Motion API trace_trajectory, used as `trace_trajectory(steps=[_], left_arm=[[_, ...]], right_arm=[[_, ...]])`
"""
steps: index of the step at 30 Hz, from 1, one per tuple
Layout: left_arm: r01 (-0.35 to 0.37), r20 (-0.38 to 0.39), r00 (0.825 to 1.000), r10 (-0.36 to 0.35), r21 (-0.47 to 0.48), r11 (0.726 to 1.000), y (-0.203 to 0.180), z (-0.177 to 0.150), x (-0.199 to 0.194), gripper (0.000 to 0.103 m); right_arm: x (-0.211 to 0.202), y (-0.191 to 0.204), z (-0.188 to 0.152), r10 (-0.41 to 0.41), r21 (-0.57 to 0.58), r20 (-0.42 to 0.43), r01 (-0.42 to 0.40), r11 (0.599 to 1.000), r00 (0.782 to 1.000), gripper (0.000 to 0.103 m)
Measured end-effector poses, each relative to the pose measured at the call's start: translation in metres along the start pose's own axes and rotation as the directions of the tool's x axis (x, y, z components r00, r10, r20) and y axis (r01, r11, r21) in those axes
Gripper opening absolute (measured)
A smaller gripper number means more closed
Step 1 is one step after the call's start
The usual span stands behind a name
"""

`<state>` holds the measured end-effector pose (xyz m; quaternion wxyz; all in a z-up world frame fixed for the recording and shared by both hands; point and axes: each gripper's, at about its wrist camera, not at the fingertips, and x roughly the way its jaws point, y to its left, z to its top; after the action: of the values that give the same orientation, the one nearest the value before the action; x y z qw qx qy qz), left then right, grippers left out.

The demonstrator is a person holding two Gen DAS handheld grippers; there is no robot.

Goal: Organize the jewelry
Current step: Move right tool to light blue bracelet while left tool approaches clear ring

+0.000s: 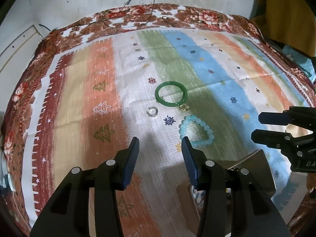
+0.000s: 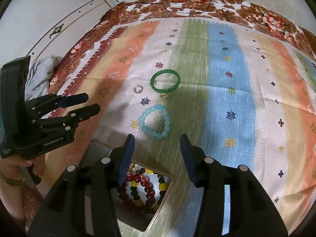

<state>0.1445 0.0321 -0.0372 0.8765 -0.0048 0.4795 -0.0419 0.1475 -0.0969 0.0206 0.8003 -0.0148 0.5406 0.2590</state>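
A green bangle (image 1: 171,93) (image 2: 165,80) lies mid-cloth, with a small gold ring (image 1: 183,107) (image 2: 164,95) touching its near edge. A silver open ring (image 1: 152,111) (image 2: 138,89) lies to its left. A light-blue bead bracelet (image 1: 197,132) (image 2: 155,120) lies nearer. A metal box (image 2: 158,210) below my right gripper holds red, yellow and dark bead bracelets (image 2: 142,185). My left gripper (image 1: 160,148) is open and empty, just left of the blue bracelet. My right gripper (image 2: 157,145) is open and empty, above the box, just short of the blue bracelet.
A striped cloth (image 1: 217,63) (image 2: 227,63) with a floral border covers the table. Black cables (image 1: 138,9) lie at the far edge. The right gripper shows in the left wrist view (image 1: 286,134); the left gripper shows in the right wrist view (image 2: 65,108). The box shows in the left wrist view (image 1: 254,165).
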Motion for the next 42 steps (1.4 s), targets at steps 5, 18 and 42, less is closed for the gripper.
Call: trace_trajectory(steps=[5,18,42], left_arm=[[-0.007,-0.008,1.000,0.007,0.009,1.000,0.001,0.006,0.009,0.045],[-0.022,-0.034,0.999,0.023,0.015,1.000,0.009,0.017,0.028,0.051],[-0.004,-0.114,0.994,0.002,-0.018,1.000,0.021,0.040,0.082,0.054]], right_arm=[[0.009,-0.001,0.004,-0.004,-0.005,-0.016,0.004,1.000,1.000,0.051],[0.032,-0.006,0.015,-0.017,-0.024,-0.051,0.016,1.000,0.999,0.055],[0.076,-0.015,0.033,-0.019,-0.038,-0.133,0.014,0.999,0.991,0.064]])
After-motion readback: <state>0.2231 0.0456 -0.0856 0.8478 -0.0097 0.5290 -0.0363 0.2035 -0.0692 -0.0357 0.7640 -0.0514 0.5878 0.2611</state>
